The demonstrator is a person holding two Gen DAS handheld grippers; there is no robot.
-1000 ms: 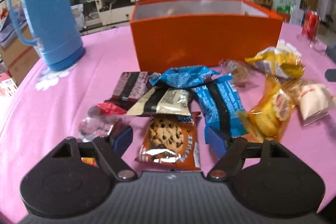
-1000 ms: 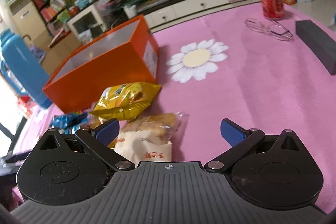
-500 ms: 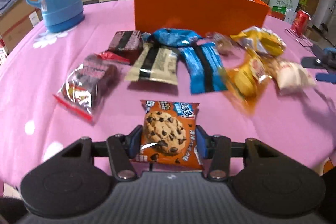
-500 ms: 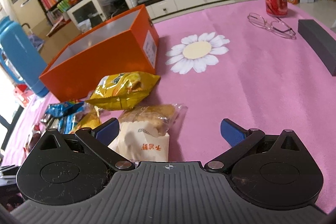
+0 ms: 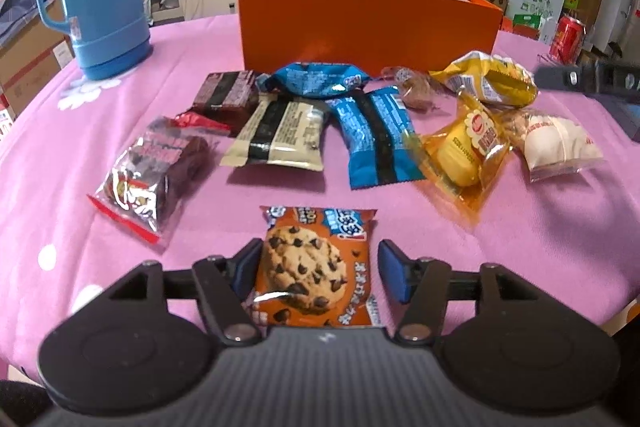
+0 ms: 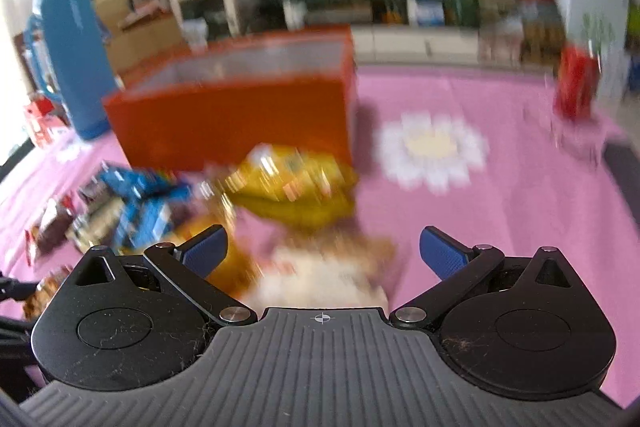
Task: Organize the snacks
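Pink tbl (image 5: pixel 520 267): cookie pkt (image 5: pixel 316 263) btwn opening tongs (image 5: pixel 318 269)

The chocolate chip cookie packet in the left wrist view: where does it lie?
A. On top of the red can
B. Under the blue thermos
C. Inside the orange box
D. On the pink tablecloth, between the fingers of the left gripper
D: the cookie packet lies flat on the pink tablecloth, between the fingers of the left gripper, well in front of the orange box.
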